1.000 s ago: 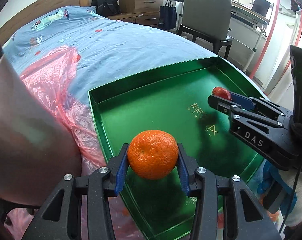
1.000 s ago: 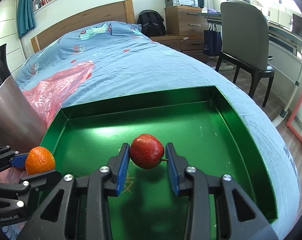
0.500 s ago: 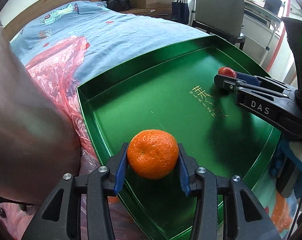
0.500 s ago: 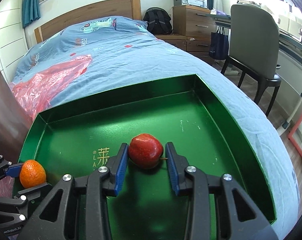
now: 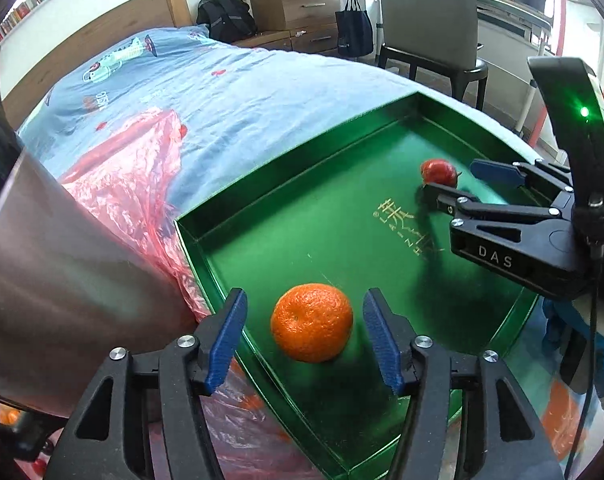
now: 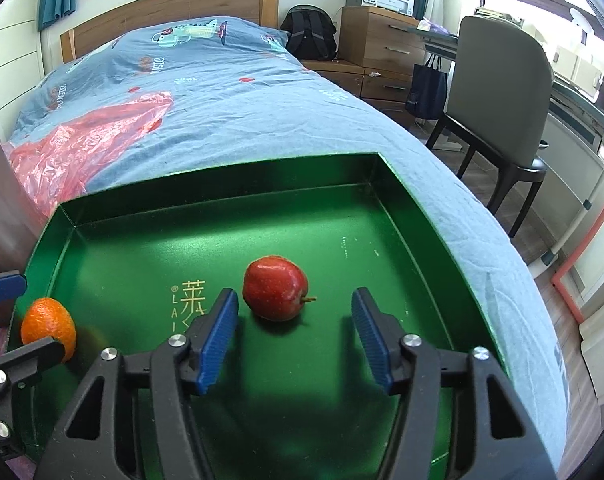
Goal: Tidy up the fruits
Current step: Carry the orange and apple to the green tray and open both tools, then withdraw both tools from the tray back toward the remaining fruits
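Observation:
A green metal tray (image 5: pixel 302 168) (image 6: pixel 422 208) lies on the blue bed. An orange mandarin (image 5: pixel 312 322) rests on the tray floor near its left wall, between the spread fingers of my left gripper (image 5: pixel 305 338), which is open and not touching it. It also shows in the right wrist view (image 6: pixel 49 329). A red apple (image 6: pixel 275 288) lies on the tray floor, just ahead of my open right gripper (image 6: pixel 294 334), nearer its left finger. In the left wrist view the apple (image 5: pixel 438 170) sits at the right gripper's (image 5: pixel 458 180) fingertips.
A red plastic bag (image 5: pixel 133 184) (image 6: pixel 73 148) lies on the bed left of the tray. A shiny metal container (image 5: pixel 57 276) stands close at the left. More orange fruit (image 5: pixel 562 412) shows below the tray's right edge. A chair (image 6: pixel 502 92) and drawers (image 6: pixel 378 36) stand beside the bed.
Both grippers have opened. The mandarin and the apple, held between the fingers before, now rest on the tray floor. Both grippers have lowered toward the tray.

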`<move>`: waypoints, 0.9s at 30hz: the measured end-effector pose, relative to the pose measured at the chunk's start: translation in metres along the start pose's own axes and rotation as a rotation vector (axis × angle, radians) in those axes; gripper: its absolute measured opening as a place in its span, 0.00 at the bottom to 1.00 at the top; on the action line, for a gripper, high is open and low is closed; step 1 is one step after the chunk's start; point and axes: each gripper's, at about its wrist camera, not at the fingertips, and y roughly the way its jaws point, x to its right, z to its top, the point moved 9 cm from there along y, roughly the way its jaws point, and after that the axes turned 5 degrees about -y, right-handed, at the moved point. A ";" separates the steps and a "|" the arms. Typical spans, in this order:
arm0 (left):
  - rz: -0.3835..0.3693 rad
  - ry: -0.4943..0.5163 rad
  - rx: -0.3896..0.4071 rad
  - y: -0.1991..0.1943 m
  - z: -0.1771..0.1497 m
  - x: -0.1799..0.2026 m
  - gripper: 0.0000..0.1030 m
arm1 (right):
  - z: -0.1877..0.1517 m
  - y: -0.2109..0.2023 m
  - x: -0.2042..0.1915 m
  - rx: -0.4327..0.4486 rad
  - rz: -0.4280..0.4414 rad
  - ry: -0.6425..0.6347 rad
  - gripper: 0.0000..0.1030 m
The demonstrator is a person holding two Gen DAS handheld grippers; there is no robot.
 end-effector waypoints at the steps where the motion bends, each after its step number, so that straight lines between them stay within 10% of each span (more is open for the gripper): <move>1: 0.001 0.005 0.015 -0.009 0.003 0.001 0.55 | 0.001 -0.006 0.002 0.010 -0.001 0.009 0.99; 27: 0.051 -0.083 0.197 -0.206 -0.069 -0.079 0.69 | -0.005 -0.200 -0.089 0.168 0.097 0.043 1.00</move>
